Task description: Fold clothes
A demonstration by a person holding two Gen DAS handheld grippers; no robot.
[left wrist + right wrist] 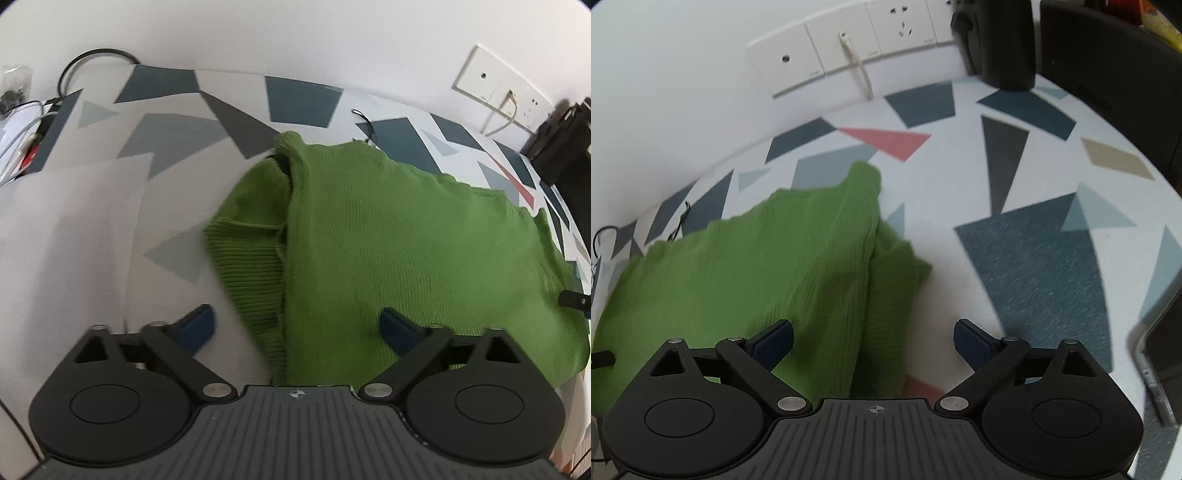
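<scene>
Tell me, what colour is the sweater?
Green. The sweater is a plain ribbed knit, clearest in the left wrist view.

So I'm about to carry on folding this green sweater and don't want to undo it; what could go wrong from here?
Both grippers, left and right, are open and hold nothing, so the sweater lies loose. Its folded-in sleeve could slip back out if a finger drags across it. In the right wrist view, the lower layer sticks out unevenly, so pinching only one layer may skew the next fold.
</scene>
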